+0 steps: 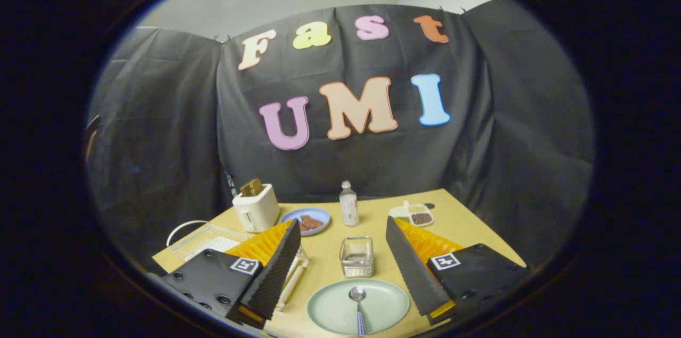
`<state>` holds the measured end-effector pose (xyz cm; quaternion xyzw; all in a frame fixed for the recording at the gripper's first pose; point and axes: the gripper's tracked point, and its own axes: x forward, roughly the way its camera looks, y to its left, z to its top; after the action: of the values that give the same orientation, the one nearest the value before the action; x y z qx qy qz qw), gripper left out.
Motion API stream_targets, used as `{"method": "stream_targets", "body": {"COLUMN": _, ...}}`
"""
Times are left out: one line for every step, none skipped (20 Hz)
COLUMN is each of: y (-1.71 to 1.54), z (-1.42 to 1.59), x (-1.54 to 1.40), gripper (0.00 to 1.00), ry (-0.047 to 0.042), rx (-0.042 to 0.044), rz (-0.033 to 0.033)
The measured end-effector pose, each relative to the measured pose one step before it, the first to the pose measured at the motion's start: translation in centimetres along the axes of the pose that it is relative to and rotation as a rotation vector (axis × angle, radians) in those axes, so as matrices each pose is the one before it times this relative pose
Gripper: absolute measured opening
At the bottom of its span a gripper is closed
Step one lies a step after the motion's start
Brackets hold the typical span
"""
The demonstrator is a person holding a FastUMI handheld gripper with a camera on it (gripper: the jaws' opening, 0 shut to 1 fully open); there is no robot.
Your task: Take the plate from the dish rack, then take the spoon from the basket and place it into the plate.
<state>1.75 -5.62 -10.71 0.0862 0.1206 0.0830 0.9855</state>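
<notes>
The hand-held gripper (340,274) hung with its fingers spread wide, holding nothing; between them on the counter (468,229) lay the pale green plate (383,308) with the spoon (357,301) resting in it; just beyond stood the wire basket (357,256); the dish rack (205,239) sat behind the left finger; further back a blue plate (306,215) held brown food.
</notes>
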Motion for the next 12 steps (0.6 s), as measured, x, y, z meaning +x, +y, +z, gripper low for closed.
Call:
{"method": "stream_targets", "body": {"y": 0.278, "z": 1.39, "x": -0.176, "gripper": 1.0, "ry": -0.02318, "rx": -0.00595, "rz": -0.00276}}
{"method": "stream_targets", "body": {"y": 0.11, "z": 1.173, "x": -0.272, "gripper": 1.0, "ry": -0.02241, "rx": -0.00946, "rz": -0.0068}}
{"method": "stream_targets", "body": {"y": 0.1, "z": 1.192, "x": -0.121, "gripper": 1.0, "ry": -0.02352, "rx": -0.00874, "rz": -0.00562}}
{"method": "stream_targets", "body": {"y": 0.257, "z": 0.961, "x": -0.068, "gripper": 1.0, "ry": -0.01891, "rx": -0.0056, "rz": -0.00346}}
{"method": "stream_targets", "body": {"y": 0.229, "z": 0.952, "x": 0.001, "gripper": 1.0, "ry": -0.01672, "rx": -0.00135, "rz": 0.00008}}
{"method": "stream_targets", "body": {"y": 0.103, "z": 0.586, "x": -0.071, "gripper": 1.0, "ry": -0.01242, "rx": 0.00113, "rz": -0.00298}}
{"method": "stream_targets", "body": {"y": 0.168, "z": 0.55, "x": -0.061, "gripper": 1.0, "ry": -0.0082, "rx": 0.00234, "rz": -0.00021}}
{"method": "stream_targets", "body": {"y": 0.011, "z": 0.436, "x": -0.042, "gripper": 1.0, "ry": -0.0101, "rx": 0.00039, "rz": -0.00401}}
{"method": "stream_targets", "body": {"y": 0.059, "z": 0.366, "x": 0.013, "gripper": 1.0, "ry": -0.0064, "rx": -0.00117, "rz": -0.00296}}
{"method": "stream_targets", "body": {"y": 0.083, "z": 0.17, "x": 0.05, "gripper": 1.0, "ry": -0.006, "rx": -0.00179, "rz": -0.00261}}
{"method": "stream_targets", "body": {"y": 0.04, "z": 0.214, "x": 0.026, "gripper": 1.0, "ry": -0.0028, "rx": -0.00065, "rz": -0.00319}}
{"method": "stream_targets", "body": {"y": 0.094, "z": 0.207, "x": -0.04, "gripper": 1.0, "ry": -0.00611, "rx": 0.00051, "rz": -0.00248}}
